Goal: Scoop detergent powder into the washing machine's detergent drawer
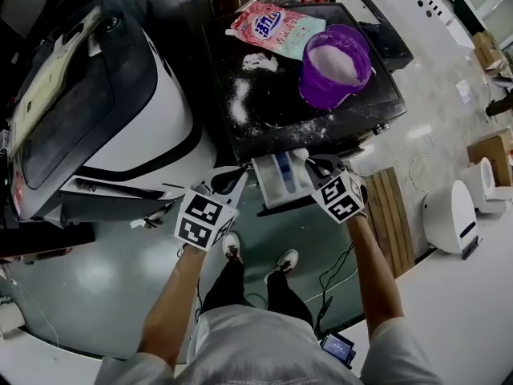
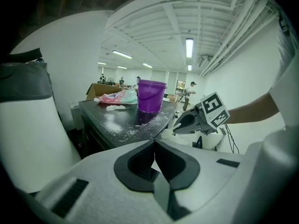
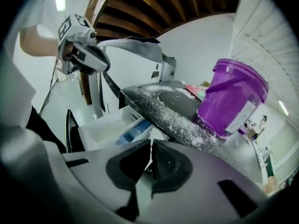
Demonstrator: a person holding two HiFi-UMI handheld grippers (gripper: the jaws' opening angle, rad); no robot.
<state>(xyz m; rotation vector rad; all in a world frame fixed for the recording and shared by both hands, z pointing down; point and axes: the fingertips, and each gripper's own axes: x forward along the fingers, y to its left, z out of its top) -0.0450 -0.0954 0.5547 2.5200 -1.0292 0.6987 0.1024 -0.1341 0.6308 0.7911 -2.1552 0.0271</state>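
The white detergent drawer [image 1: 280, 181] is pulled out from the front of the black-topped washing machine [image 1: 264, 103]. A purple bucket [image 1: 334, 64] with white powder in it stands on the machine's top, beside a pink and green detergent bag [image 1: 264, 29]. Spilled powder [image 1: 239, 99] streaks the top. My left gripper [image 1: 228, 184] hangs just left of the drawer, shut and holding nothing. My right gripper [image 1: 321, 167] is at the drawer's right, shut and holding nothing. The right gripper view looks over the drawer [image 3: 114, 129] toward the bucket [image 3: 231, 99]. The left gripper view shows the bucket [image 2: 151, 96] and my right gripper [image 2: 180, 125].
A second white machine with a dark lid [image 1: 104, 111] stands close on the left. A wooden pallet [image 1: 393, 215] and a white device [image 1: 453, 215] lie on the floor to the right. The person's feet [image 1: 256, 253] are below the drawer.
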